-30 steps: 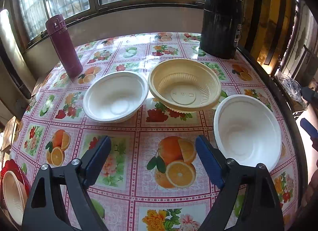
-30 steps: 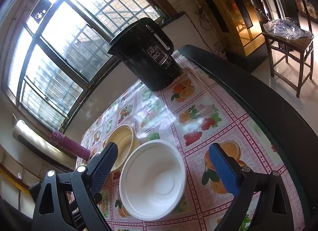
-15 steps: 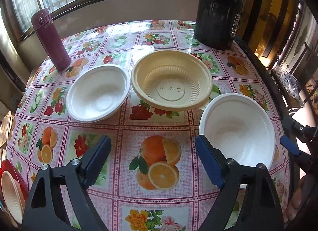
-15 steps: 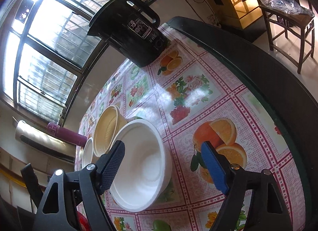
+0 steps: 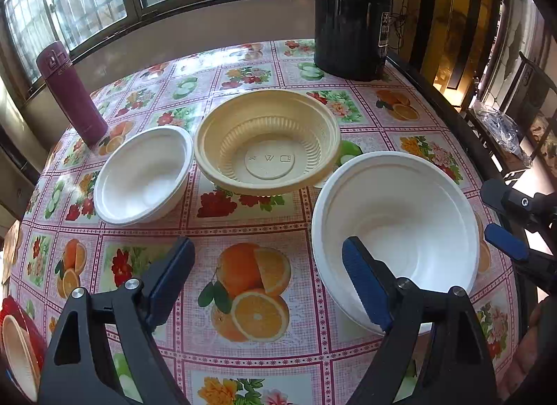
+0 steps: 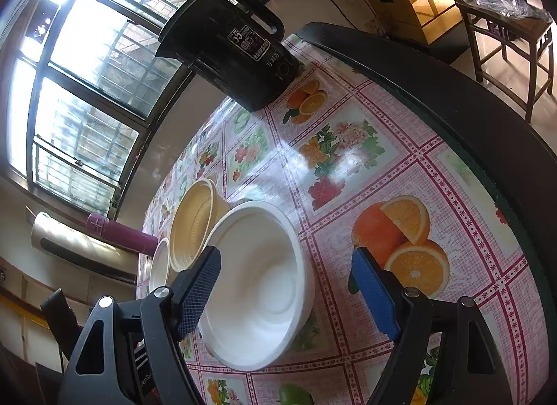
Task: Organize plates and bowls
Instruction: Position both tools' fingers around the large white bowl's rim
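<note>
White and thin-walled, the large bowl (image 5: 400, 210) near the table's (image 5: 264, 231) right edge likely handles light and bendy; pinch its rim. Both the left gripper (image 5: 268, 279) and right gripper (image 6: 289, 290) gape, empty.

On the table (image 5: 278, 231) three bowls stand in a row: the small bowl (image 5: 144, 175) at left, the ribbed bowl (image 5: 267, 142) in the middle, the large bowl (image 5: 395, 220) at right, nearer. Behind them stand the flask (image 5: 71, 93), left, and the cooker (image 5: 351, 15), right
</note>
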`<state>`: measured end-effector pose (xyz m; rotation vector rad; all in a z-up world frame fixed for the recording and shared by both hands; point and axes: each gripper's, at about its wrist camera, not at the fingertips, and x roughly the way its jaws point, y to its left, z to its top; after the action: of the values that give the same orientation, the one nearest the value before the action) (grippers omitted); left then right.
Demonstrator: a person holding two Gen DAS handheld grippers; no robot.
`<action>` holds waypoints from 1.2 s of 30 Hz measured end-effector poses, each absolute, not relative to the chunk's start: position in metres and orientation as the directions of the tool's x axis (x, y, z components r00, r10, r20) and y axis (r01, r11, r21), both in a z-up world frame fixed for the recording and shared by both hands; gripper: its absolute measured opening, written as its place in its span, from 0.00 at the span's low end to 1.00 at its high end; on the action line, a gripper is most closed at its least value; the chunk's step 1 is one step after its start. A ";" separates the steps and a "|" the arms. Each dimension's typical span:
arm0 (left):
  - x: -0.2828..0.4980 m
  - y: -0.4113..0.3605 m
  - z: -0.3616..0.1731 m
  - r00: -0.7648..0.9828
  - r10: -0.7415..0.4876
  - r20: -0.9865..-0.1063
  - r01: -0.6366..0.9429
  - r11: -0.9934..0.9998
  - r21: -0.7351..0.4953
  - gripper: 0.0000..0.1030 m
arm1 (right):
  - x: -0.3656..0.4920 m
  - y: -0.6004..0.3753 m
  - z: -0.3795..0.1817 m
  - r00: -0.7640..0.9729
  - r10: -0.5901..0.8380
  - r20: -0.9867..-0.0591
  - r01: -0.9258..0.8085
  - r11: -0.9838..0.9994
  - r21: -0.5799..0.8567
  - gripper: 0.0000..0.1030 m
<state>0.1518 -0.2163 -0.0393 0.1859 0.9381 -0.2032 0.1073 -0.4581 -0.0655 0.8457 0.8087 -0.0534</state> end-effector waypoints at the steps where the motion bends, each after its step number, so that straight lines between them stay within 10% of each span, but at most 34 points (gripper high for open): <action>1: 0.152 -0.217 -0.040 0.575 -0.096 -0.813 0.257 0.964 0.067 0.85 | 0.108 -0.457 -0.065 0.707 0.262 -0.657 0.344 0.684 0.643 0.78; 36: 0.156 -0.224 -0.063 0.524 -0.176 -0.833 0.312 0.950 -0.004 0.84 | 0.113 -0.446 -0.064 0.705 0.214 -0.677 0.344 0.731 0.589 0.78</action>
<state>0.1563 -0.2244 -0.0629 0.1527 0.9772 -0.2933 0.1132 -0.4460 -0.0645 0.7690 0.8059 -0.0812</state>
